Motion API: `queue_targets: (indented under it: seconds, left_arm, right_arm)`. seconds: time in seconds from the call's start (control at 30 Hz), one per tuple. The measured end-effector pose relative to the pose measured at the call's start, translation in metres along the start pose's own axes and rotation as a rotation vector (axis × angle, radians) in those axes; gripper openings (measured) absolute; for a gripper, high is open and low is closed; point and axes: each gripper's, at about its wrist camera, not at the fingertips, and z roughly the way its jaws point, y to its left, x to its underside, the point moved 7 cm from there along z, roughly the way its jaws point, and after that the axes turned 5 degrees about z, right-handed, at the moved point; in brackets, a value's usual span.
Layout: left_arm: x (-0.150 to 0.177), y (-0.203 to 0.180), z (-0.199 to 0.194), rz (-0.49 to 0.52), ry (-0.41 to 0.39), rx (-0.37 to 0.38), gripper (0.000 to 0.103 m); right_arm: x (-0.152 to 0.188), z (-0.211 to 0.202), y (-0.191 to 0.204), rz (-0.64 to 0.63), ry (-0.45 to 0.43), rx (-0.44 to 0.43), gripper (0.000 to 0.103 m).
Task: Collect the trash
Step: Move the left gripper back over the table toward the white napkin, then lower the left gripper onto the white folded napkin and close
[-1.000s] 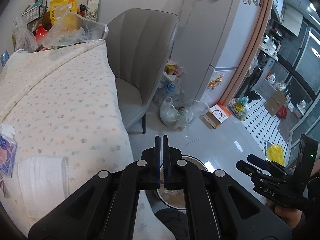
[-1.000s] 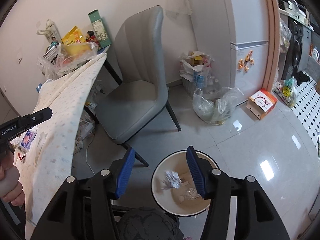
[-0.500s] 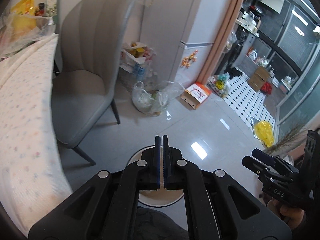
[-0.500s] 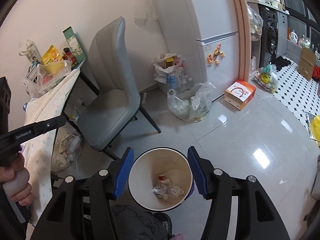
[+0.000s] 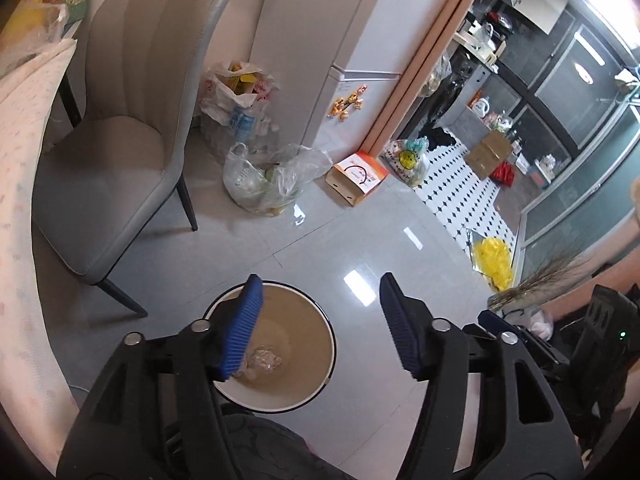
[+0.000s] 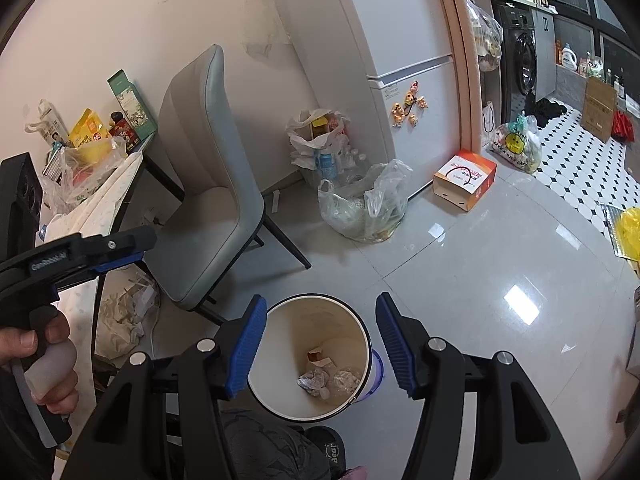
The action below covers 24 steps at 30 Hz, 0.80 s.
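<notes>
A round cream trash bin [image 5: 304,344] stands on the grey floor below both grippers; it also shows in the right wrist view [image 6: 352,320]. Crumpled trash [image 5: 264,358] lies at its bottom, and several crumpled pieces [image 6: 328,378] show in the right wrist view. My left gripper [image 5: 318,326] is open and empty above the bin. My right gripper [image 6: 320,342] is open and empty, also above the bin. The left gripper shows from the side in the right wrist view [image 6: 120,246], held by a hand.
A grey chair [image 6: 212,184] stands left of the bin beside a table with a dotted cloth [image 5: 16,160]. Plastic bags of rubbish [image 6: 360,208], an orange-and-white box [image 6: 464,178] and a fridge [image 6: 400,60] are behind. A yellow bag [image 5: 494,260] lies at right.
My left gripper has opened from shut and swung from over the table to above the bin. The right gripper stays open over the bin, and the crumpled paper it dropped has landed inside.
</notes>
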Motion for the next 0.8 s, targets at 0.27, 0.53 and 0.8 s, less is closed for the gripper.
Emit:
queue_targets:
  seconds: [0.27,0.53,0.8]
  left_arm:
    - [0.004,0.033,-0.054,-0.026,-0.087,-0.112,0.068]
    - [0.02,0.117,-0.127,-0.15,-0.152,-0.292,0.068]
    - [0.049,0.186,-0.172,-0.223,-0.162,-0.461,0.068]
  right_arm:
    - [-0.001,0.0,0.018,-0.024,0.003,-0.034,0.056]
    - [0.002,0.003,0.06,-0.073,0.014,-0.084,0.056]
    - [0.01,0.005,0.105,-0.133,0.026,-0.128,0.056]
